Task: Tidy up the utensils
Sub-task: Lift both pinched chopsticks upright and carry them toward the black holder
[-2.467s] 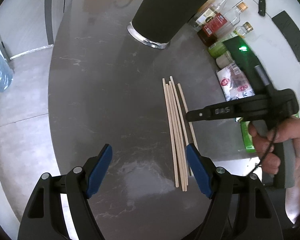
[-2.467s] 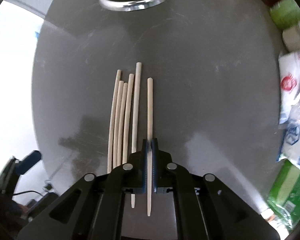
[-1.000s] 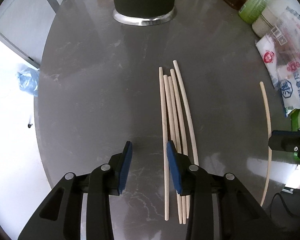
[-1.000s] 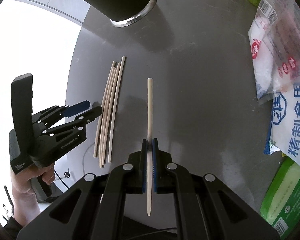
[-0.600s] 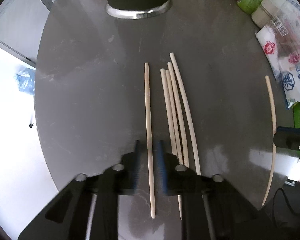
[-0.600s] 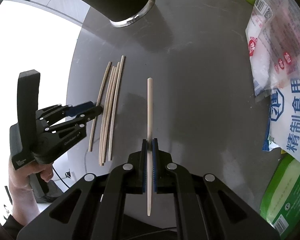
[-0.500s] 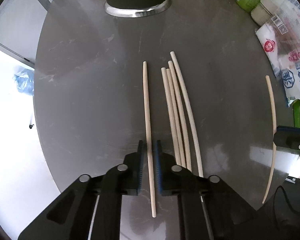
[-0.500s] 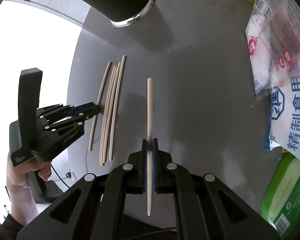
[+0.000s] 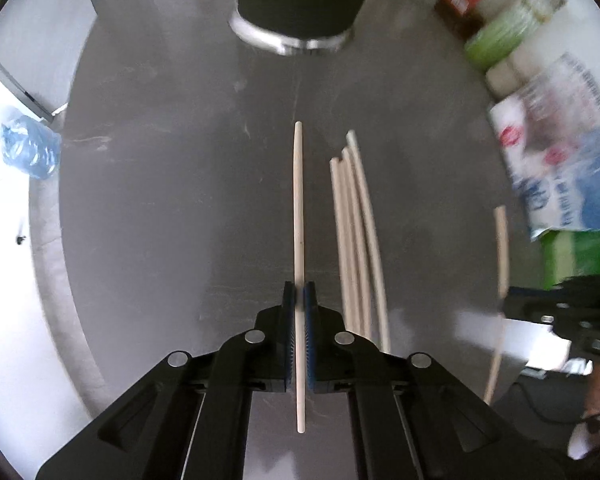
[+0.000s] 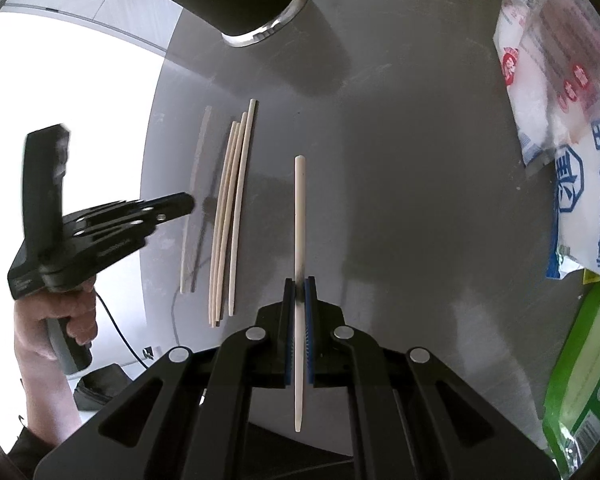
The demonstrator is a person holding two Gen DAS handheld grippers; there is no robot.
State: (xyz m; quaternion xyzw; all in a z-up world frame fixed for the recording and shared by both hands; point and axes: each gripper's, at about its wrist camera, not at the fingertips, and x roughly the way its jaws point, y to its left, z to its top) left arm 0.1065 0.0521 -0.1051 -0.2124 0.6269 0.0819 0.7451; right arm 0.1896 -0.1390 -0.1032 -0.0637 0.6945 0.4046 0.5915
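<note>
Dark grey stone, faintly veined, forms the top of the round desk [image 9: 148, 184] on which the work is done. Between the blue fingers [image 9: 287, 320] of the left gripper [image 9: 299, 300] a single wooden chopstick [image 9: 298, 240] is pinched; the fingers are pressed together with only the stick between them. It is gripped a little behind its middle, probably so that it balances and does not tip. Its long axis is laid straight along the fingers, with the blunt end forward toward the black holder [image 9: 300, 8] at the far edge of the desk, and the thin end back toward the camera.

The right gripper [image 10: 299, 296] is shown in the same state: its fingers [image 10: 309, 320] are closed tight on a second chopstick [image 10: 299, 220], also held behind the middle, blunt end forward, pointed end backward. Whether each stick is lifted off the desk or only lies on it cannot be told for sure.

Four loose chopsticks [image 9: 356, 240] are left lying side by side on the desk, just right of the left gripper, roughly parallel to the held one. One stick in each gripper seems to be meant as a pair for the holder.

Farther out, food bags [image 10: 560, 120] and some bottles [image 9: 496, 32] are kept at the right edge, well apart from the sticks.
</note>
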